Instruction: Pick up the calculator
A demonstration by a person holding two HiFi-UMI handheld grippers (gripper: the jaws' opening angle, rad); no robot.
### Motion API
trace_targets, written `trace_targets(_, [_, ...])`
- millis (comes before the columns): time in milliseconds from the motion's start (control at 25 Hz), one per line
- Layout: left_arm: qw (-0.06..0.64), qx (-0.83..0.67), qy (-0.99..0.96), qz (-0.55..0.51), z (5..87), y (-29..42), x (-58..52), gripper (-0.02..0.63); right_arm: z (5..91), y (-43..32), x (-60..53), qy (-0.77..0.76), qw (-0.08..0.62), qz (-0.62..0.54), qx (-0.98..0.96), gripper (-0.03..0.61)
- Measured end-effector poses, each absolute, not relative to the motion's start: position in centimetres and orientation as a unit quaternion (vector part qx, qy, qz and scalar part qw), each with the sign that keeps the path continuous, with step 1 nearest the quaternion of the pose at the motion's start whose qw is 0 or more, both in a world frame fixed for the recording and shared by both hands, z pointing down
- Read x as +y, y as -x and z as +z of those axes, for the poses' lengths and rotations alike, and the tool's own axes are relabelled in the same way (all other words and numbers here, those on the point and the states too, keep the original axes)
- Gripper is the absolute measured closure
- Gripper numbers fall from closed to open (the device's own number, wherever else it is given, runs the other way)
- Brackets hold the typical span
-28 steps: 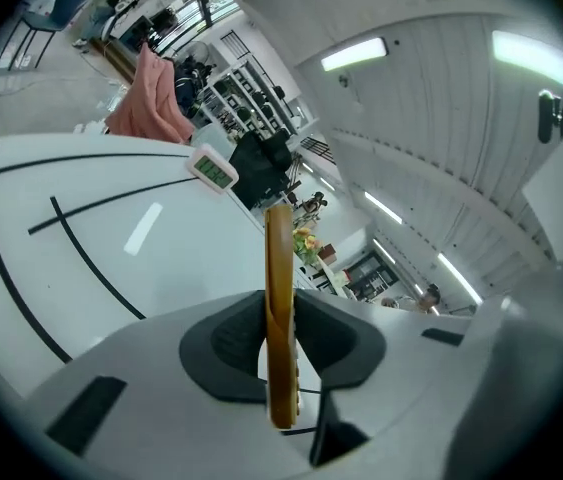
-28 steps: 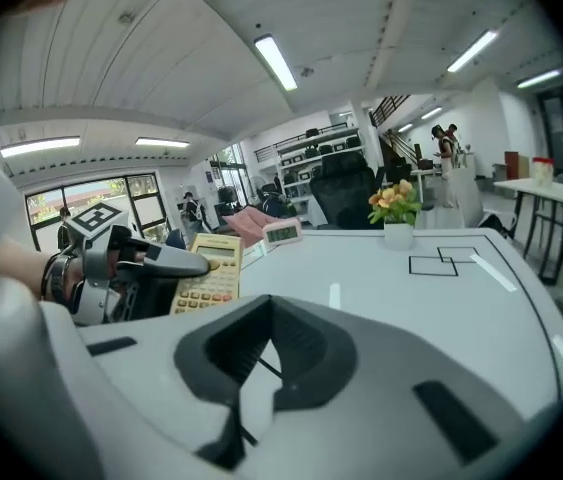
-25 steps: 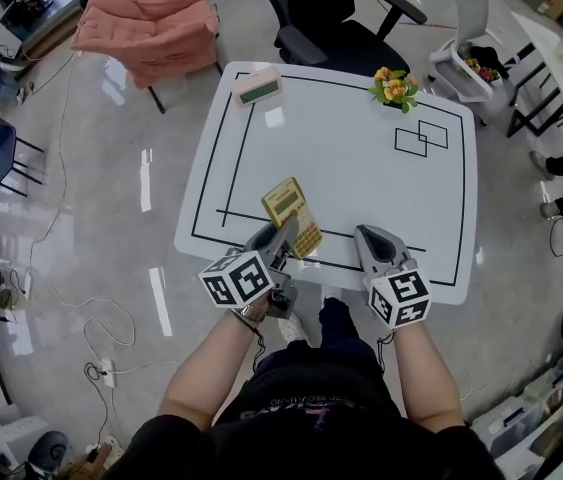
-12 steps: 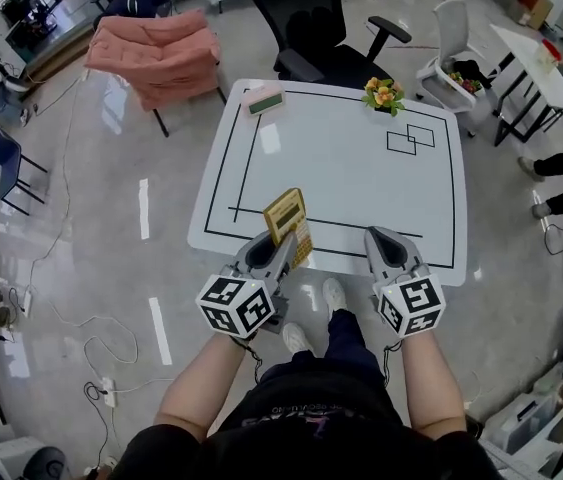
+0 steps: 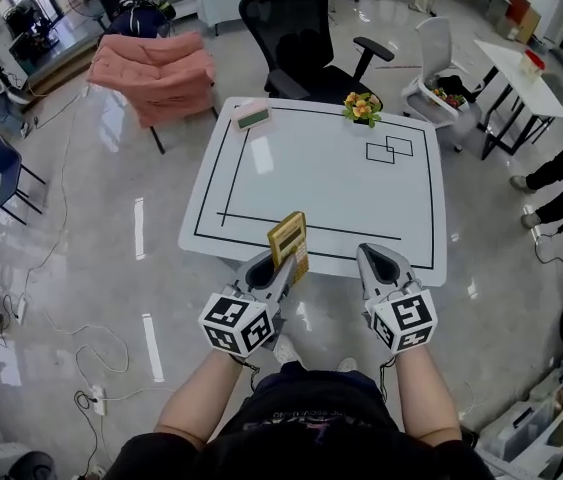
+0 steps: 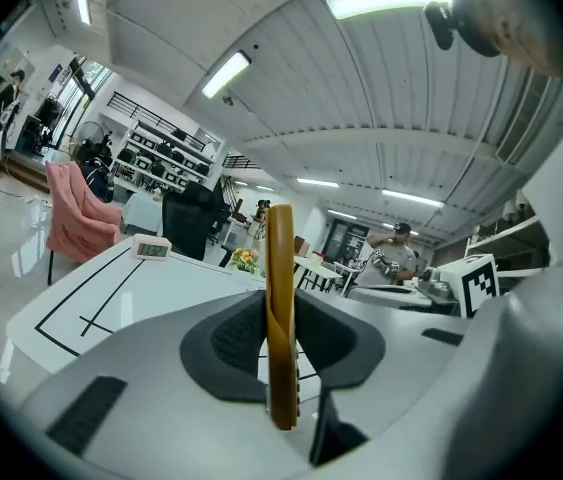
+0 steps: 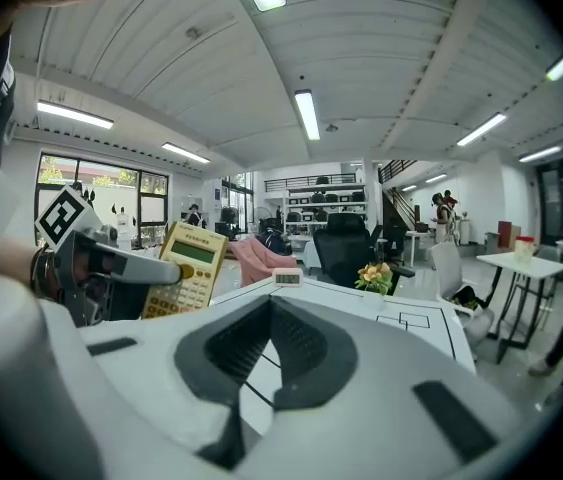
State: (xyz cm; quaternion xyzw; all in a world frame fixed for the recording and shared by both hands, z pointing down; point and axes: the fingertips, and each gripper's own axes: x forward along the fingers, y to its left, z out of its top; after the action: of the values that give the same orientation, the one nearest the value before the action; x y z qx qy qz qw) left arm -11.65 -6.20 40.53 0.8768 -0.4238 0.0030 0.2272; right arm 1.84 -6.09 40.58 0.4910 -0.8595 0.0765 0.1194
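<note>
Both forearms reach forward side by side from the person's body. The grey left gripper [image 5: 283, 266] is clamped on the lower end of the slim yellow rectangular calculator [image 5: 287, 233], and the grey right gripper [image 5: 375, 260] beside it has its jaws together on nothing. The calculator hangs above the near edge of the white square table with black tape lines [image 5: 341, 183], its long axis roughly upright with the display end up. The left gripper view meets it edge-on as a thin strip, the right gripper view shows its keyed face and green display, and a small pink clock [image 5: 253, 116] and orange flowers [image 5: 361, 106] stand at the table's far edge.
</note>
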Motion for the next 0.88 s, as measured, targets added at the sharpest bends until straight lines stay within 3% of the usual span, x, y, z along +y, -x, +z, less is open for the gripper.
trace_targets(880, [0.232, -0.512, -0.827, -0.007, 41.5, 1.3, 7.3, 0.532, 40.6, -9.7, 4.6, -0.386, 0.100, 0.065, -0.915, 0.577])
